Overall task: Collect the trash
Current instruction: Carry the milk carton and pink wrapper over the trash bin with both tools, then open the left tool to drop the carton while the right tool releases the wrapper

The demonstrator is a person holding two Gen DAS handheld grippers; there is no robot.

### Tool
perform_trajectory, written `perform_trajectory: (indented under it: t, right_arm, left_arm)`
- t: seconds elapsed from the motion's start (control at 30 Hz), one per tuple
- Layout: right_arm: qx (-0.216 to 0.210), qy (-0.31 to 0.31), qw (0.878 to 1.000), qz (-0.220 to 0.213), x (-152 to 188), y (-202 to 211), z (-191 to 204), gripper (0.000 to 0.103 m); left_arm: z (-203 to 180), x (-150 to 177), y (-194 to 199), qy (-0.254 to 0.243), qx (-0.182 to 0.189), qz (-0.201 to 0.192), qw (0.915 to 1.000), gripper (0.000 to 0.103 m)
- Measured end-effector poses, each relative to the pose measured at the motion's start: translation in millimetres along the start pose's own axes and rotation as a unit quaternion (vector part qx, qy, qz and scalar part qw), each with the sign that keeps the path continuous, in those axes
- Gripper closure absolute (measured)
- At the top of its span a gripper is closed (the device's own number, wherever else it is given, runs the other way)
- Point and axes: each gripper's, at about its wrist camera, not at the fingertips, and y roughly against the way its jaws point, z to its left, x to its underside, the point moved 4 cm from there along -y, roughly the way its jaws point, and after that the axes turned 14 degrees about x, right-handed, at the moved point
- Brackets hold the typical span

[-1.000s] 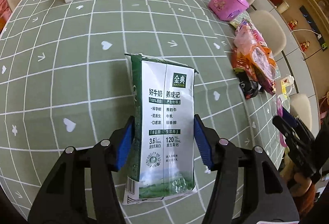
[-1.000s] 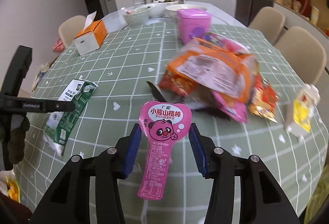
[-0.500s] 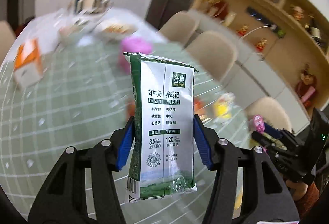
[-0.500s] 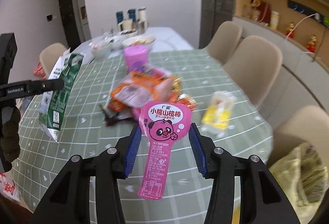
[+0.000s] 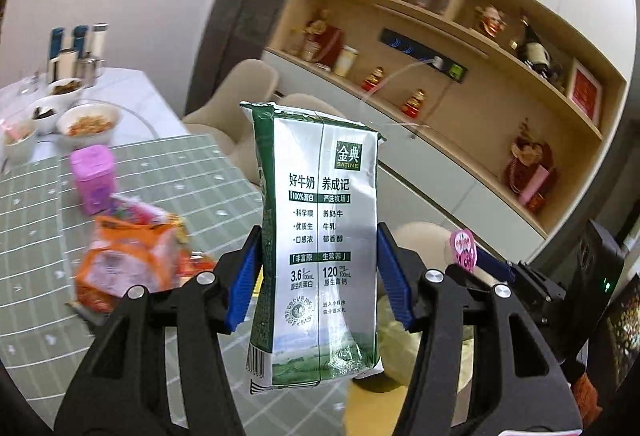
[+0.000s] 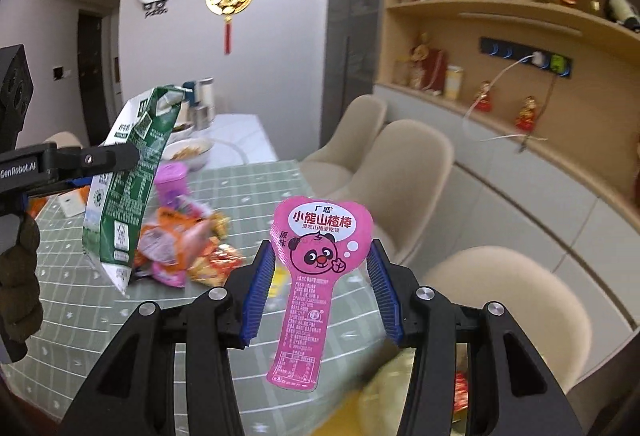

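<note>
My left gripper (image 5: 318,276) is shut on a green and silver milk pouch (image 5: 320,228), held upright in the air beyond the table edge; the pouch also shows in the right wrist view (image 6: 128,180). My right gripper (image 6: 316,292) is shut on a pink bear-print lollipop wrapper (image 6: 316,268), also lifted off the table; that wrapper shows in the left wrist view (image 5: 463,250). A heap of orange and pink snack wrappers (image 5: 128,256) lies on the green checked table (image 5: 36,196). A yellowish bag (image 6: 384,392) shows blurred below my right gripper.
A pink box (image 5: 93,180) stands behind the wrapper heap. Several bowls of food (image 5: 88,122) and flasks (image 5: 76,44) sit at the far end. Beige chairs (image 6: 404,172) line the table's right side. A shelf unit (image 5: 440,48) with ornaments fills the wall.
Both grippers have lifted their trash off the table and swung right, towards the chairs and the yellowish bag. Their grips are unchanged.
</note>
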Motion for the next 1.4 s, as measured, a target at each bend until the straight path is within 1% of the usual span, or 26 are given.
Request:
perform_trajectory:
  t: [0.13,0.23,0.33,0.5,0.63,0.73,0.83,0.93,1.1,1.17,1.4]
  right_arm:
    - [0.014,-0.007,1.0,-0.006,5,-2,-42,0.058]
    - [0.027,-0.008,1.0,-0.012,15,-3,-73,0.058]
    - [0.037,-0.022,0.999,-0.007,28,-8,-103,0.058]
    - [0.045,-0.041,0.998,0.008,50,-17,-145,0.058]
    - [0.05,-0.055,0.997,0.017,64,-23,-170,0.058]
    - [0.055,-0.068,0.996,0.028,74,-30,-185,0.058]
    - [0.057,-0.075,0.995,0.036,82,-35,-194,0.058]
    - [0.059,-0.072,0.995,0.042,89,-38,-195,0.058]
    - [0.067,-0.077,0.993,0.055,97,-46,-200,0.058]
    - [0.071,-0.079,0.993,0.058,100,-47,-204,0.058]
    - [0.09,-0.088,0.99,0.065,106,-48,-219,0.058]
  left_arm:
    - [-31,12,-35,0.013,0.011,0.006,0.9998,0.05]
    - [-54,29,-67,0.012,0.021,0.016,0.9996,0.05]
    - [-76,49,-101,0.002,0.037,0.046,0.9982,0.05]
    - [-103,75,-140,0.0,0.051,0.075,0.9959,0.05]
    - [-113,92,-165,-0.001,0.049,0.1,0.9938,0.05]
    - [-119,103,-182,0.006,0.05,0.12,0.9916,0.05]
    - [-125,110,-196,0.0,0.053,0.133,0.9897,0.05]
    - [-127,117,-212,0.0,0.053,0.147,0.9878,0.05]
    - [-123,128,-239,0.016,0.054,0.177,0.9826,0.05]
    - [-126,127,-248,0.018,0.058,0.179,0.9819,0.05]
    - [-134,118,-268,0.017,0.072,0.169,0.9829,0.05]
